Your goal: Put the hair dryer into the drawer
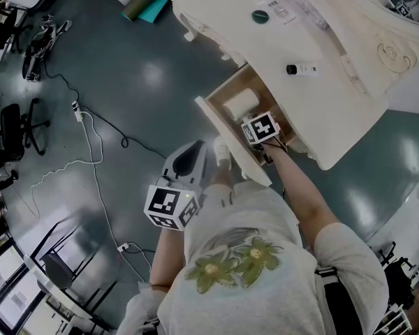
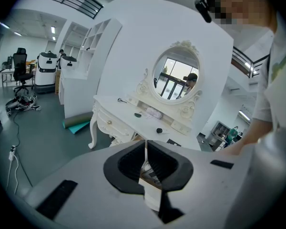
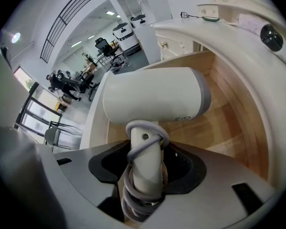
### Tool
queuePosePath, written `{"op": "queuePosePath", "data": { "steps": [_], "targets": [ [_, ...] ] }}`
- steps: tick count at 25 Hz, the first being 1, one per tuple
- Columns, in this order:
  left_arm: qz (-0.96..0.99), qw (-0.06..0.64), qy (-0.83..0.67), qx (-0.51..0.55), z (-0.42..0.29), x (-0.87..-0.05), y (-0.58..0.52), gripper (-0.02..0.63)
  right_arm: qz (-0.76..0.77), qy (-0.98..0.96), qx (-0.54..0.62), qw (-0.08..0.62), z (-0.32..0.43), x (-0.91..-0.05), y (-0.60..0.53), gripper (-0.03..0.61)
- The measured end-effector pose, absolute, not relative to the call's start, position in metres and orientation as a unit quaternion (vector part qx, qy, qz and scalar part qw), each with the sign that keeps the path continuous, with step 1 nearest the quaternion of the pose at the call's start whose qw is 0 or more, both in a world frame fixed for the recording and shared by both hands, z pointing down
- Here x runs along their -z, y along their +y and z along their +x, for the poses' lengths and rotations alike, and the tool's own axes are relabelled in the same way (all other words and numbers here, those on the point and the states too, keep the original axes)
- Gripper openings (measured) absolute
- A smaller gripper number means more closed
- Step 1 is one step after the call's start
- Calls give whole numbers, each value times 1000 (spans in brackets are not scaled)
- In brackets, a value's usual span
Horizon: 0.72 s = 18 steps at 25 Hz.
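Right gripper (image 3: 145, 173): clenched on the handle of the cream-white hair dryer (image 3: 152, 97), with one jaw on each side of the handle.
Cord: a grey cord (image 3: 133, 194) is wound round the handle and sits between the right gripper's jaws.
Hair dryer: its barrel lies crosswise just ahead of the right gripper and has a grey band at its right end. It is inside the outline of the open drawer, over the drawer floor. Whether it touches the floor cannot be told.
Drawer: a pale wooden drawer with a white front (image 3: 229, 113), pulled out from under the white dressing table. Its floor lies ahead of and below the right gripper, and one side wall rises to that gripper's right.
Left gripper (image 2: 145, 151): its jaws are closed together with nothing between them. It is held in the air outside the drawer, to the left of the right gripper and nearer the person's body.
Tabletop (image 1: 223, 9): white, beyond and above the right gripper. It carries a small round dark object (image 1: 260, 17) and, well apart from it, a small white bottle with a black cap (image 1: 302, 69) lying on its side.
Mirror: an oval mirror in an ornate white frame (image 2: 175, 77) stands ahead of the left gripper, at the back of the tabletop.
Floor: a dark grey floor (image 1: 140, 68) lies below the left gripper, with a thin white cable (image 1: 91, 138) trailing across it.
Person: wears a grey T-shirt with a flower print (image 1: 244, 257), behind both grippers.
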<state>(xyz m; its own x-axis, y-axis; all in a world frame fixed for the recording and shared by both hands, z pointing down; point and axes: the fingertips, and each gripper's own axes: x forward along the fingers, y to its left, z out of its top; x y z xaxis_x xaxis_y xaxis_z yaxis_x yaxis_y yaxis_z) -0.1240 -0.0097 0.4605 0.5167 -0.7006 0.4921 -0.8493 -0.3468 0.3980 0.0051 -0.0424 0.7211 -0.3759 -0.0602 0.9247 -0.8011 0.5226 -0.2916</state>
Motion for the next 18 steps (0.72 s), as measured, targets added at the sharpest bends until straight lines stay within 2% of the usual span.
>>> {"op": "queuePosePath", "data": {
  "steps": [18],
  "targets": [
    [805,322,-483,-123,-129,-466,-11,23,292,-721,-373,506,8,-743,-45,219]
  ]
}}
